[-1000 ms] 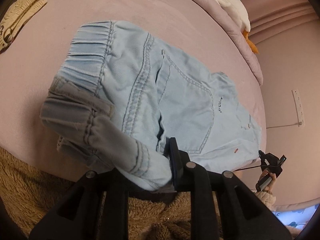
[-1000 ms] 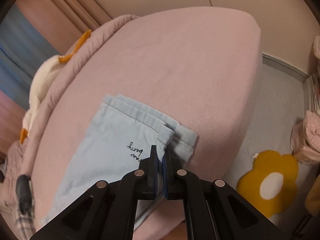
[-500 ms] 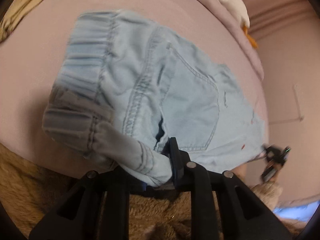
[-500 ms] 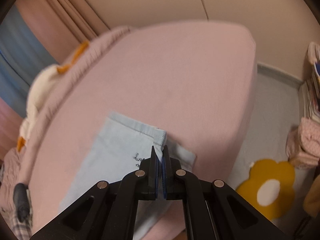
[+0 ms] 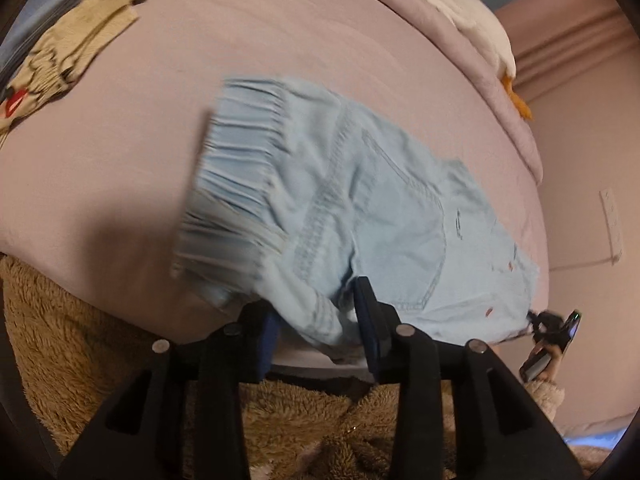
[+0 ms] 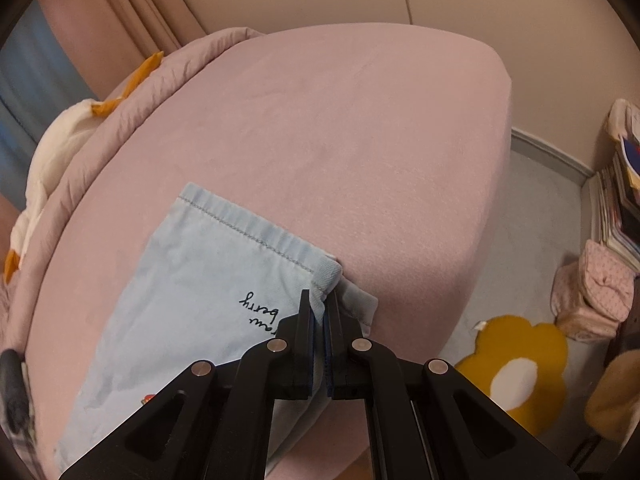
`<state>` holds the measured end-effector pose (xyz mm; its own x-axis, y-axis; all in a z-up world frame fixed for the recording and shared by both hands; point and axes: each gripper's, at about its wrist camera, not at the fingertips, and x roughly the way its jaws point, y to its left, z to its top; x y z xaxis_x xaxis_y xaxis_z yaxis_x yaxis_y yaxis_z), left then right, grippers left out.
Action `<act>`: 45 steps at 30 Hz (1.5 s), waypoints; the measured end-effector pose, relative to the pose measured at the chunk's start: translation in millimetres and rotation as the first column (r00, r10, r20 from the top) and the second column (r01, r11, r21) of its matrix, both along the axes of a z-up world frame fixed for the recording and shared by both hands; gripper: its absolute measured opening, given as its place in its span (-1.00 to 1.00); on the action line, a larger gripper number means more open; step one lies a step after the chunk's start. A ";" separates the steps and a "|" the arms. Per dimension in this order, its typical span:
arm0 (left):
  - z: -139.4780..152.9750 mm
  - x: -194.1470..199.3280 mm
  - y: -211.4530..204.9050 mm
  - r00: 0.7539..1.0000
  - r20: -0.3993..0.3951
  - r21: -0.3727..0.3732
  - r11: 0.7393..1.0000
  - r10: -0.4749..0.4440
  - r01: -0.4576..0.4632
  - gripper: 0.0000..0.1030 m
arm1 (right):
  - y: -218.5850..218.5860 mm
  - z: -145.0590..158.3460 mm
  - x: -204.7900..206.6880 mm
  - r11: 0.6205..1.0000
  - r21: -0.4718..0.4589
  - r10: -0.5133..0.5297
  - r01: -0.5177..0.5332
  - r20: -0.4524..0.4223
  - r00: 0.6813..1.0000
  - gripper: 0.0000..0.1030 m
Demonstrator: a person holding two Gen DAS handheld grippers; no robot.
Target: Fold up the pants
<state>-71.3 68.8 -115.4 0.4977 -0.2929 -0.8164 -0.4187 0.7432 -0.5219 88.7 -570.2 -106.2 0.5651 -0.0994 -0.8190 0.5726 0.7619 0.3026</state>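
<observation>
Over the pink bed (image 6: 360, 140), both grippers angle down, right gripper (image 6: 319, 312) pinching pants (image 6: 192, 280).

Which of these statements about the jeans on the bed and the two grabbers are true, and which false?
1. The pale blue jeans lie on a pink bed. True.
2. The right gripper is wide open with nothing in it. False: it is shut on the hem corner of the jeans.
3. The left gripper has cloth between its fingers. True: its jaws have just been opening, with a fold of jeans between them.
4. A green rug lies on the floor beside the bed. False: the flower-shaped rug is yellow and white.
5. Black handwriting is printed near the hem. True.
</observation>
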 end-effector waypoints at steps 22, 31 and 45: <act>-18.5 4.2 4.2 0.999 -0.025 -0.020 0.999 -0.034 0.034 -0.50 | 9.7 2.8 7.4 0.996 -0.078 -0.036 0.031 -0.065 0.997 -0.95; -18.5 3.5 2.8 0.999 -0.017 0.000 0.999 -0.040 0.040 -0.50 | 15.1 4.5 10.3 0.991 -0.129 -0.041 0.031 -0.077 0.996 -0.95; -16.1 7.1 -4.4 0.998 -0.027 0.046 0.998 -0.048 0.049 -0.50 | 15.7 3.5 9.0 0.988 -0.154 -0.033 0.020 -0.084 0.996 -0.95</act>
